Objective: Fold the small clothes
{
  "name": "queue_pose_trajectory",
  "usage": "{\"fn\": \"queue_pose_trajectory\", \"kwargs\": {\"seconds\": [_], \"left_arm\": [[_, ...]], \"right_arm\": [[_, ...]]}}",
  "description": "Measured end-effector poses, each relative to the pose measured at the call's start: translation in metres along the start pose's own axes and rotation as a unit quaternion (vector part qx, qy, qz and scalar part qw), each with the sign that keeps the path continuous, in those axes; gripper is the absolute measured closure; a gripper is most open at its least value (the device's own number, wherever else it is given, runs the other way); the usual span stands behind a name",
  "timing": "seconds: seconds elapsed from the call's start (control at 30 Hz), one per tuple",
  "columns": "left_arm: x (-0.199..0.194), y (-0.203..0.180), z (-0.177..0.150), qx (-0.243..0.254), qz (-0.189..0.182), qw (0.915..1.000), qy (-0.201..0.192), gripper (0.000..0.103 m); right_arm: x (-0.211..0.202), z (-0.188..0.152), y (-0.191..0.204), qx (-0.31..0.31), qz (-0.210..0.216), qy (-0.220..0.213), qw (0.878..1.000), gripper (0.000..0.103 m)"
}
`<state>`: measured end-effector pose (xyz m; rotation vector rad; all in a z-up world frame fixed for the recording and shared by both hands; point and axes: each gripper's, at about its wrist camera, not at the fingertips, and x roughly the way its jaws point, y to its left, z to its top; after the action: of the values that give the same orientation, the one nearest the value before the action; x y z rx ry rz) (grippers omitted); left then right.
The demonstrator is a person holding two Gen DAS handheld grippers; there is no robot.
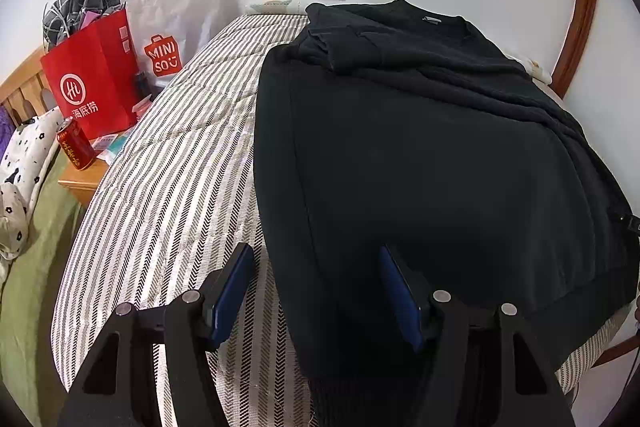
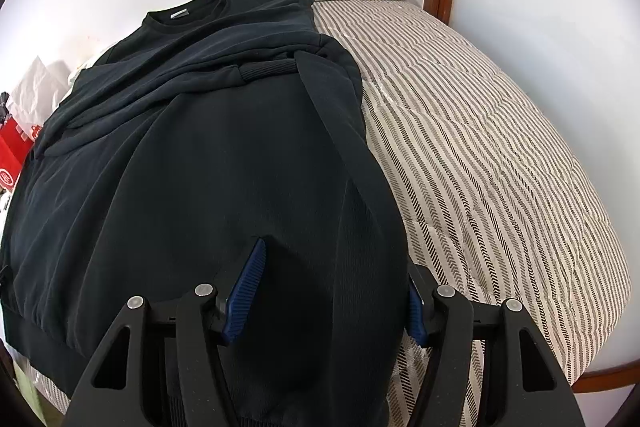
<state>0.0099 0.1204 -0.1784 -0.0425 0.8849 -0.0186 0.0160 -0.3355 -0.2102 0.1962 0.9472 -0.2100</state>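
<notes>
A black long-sleeved cotton sweatshirt (image 1: 420, 167) lies on the striped quilted bed (image 1: 168, 187); left hand-held gripper (image 1: 316, 291) and right hand-held gripper (image 2: 336, 291) both gape, unclenched, over its hem.

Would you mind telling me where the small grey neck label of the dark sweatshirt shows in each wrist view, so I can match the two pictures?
Left wrist view: the neck label sits upper right of centre, inside the collar at the far end of the sweatshirt.
Right wrist view: the neck label sits upper left, inside the collar near the white wall.
Shared landmark: the striped quilt, left of the sweatshirt in the left view, right of it in the right view.
</notes>
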Motion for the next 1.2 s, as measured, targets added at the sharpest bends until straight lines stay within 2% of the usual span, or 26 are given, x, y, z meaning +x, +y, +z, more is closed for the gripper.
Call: {"fn": "queue_pose_trajectory", "kwargs": {"seconds": [0.17,0.47,0.57,0.67,0.77,0.87,0.93,0.97,1.03,1.1,1.13,1.2], "left_arm": [[-0.002,0.002,-0.001,-0.004,-0.007,1.0,0.002,0.041],[-0.014,0.019,-0.013,-0.033,-0.073,0.9968,0.001,0.042],[-0.016,0.017,-0.017,-0.02,-0.068,0.9975,0.0,0.042],[-0.017,0.013,-0.019,-0.007,-0.052,0.9986,-0.003,0.047],[-0.018,0.014,-0.02,-0.008,-0.051,0.9987,-0.006,0.05],[-0.02,0.018,-0.022,-0.019,-0.053,0.9983,-0.011,0.055],[-0.02,0.019,-0.022,-0.023,-0.053,0.9983,-0.012,0.062],[-0.02,0.02,-0.022,-0.023,-0.054,0.9982,-0.012,0.065],[-0.019,0.02,-0.021,-0.025,-0.052,0.9983,-0.011,0.076],[-0.017,0.018,-0.019,-0.026,-0.049,0.9984,-0.009,0.083],[-0.017,0.018,-0.018,-0.027,-0.049,0.9984,-0.007,0.09],[-0.016,0.017,-0.017,-0.033,-0.058,0.9977,0.002,0.095]], "right_arm": [[0.0,0.0,-0.001,-0.001,0.003,0.003,1.0,0.042],[-0.008,-0.01,-0.004,-0.018,0.009,0.003,1.0,0.042],[-0.011,-0.017,-0.007,-0.021,0.014,-0.004,1.0,0.042],[-0.015,-0.024,-0.009,-0.028,0.017,-0.01,0.999,0.042],[-0.018,-0.028,-0.012,-0.032,0.022,-0.014,0.999,0.042],[-0.019,-0.032,-0.011,-0.035,0.022,-0.022,0.999,0.043],[-0.02,-0.034,-0.01,-0.034,0.022,-0.028,0.999,0.045],[-0.02,-0.034,-0.008,-0.037,0.021,-0.029,0.999,0.048],[-0.021,-0.034,-0.003,-0.044,0.028,-0.031,0.998,0.06],[-0.022,-0.035,0.003,-0.047,0.031,-0.035,0.998,0.073],[-0.022,-0.036,0.006,-0.052,0.03,-0.038,0.997,0.076],[-0.025,-0.038,0.012,-0.06,0.024,-0.044,0.997,0.09]]}}
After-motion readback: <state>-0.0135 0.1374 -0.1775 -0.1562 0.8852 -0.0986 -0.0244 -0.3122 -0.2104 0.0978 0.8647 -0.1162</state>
